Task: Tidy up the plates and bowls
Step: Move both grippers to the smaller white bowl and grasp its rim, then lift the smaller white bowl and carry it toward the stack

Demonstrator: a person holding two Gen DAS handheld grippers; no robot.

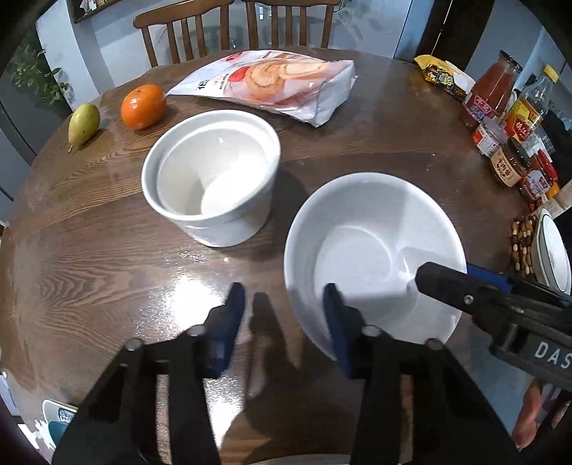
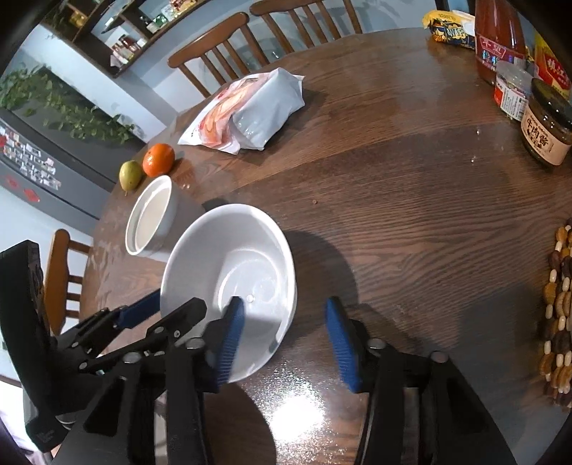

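Observation:
A wide white bowl (image 1: 361, 250) (image 2: 232, 279) sits on the round wooden table (image 1: 107, 250). Two nested taller white bowls (image 1: 211, 171) (image 2: 150, 218) stand to its left. My left gripper (image 1: 286, 314) is open, its right finger inside the wide bowl's near-left rim, its left finger outside over the table. My right gripper (image 2: 286, 322) is open, its left finger inside the bowl's near-right rim and its right finger outside. The right gripper also shows in the left wrist view (image 1: 464, 282), straddling the rim.
An orange (image 1: 143, 106) and a pear (image 1: 83, 123) lie at the far left. A snack bag (image 1: 271, 84) lies at the back. Jars and bottles (image 1: 507, 121) crowd the right edge, with a beaded mat (image 2: 561, 314) and another plate (image 1: 552, 255). Chairs (image 1: 186, 32) stand behind.

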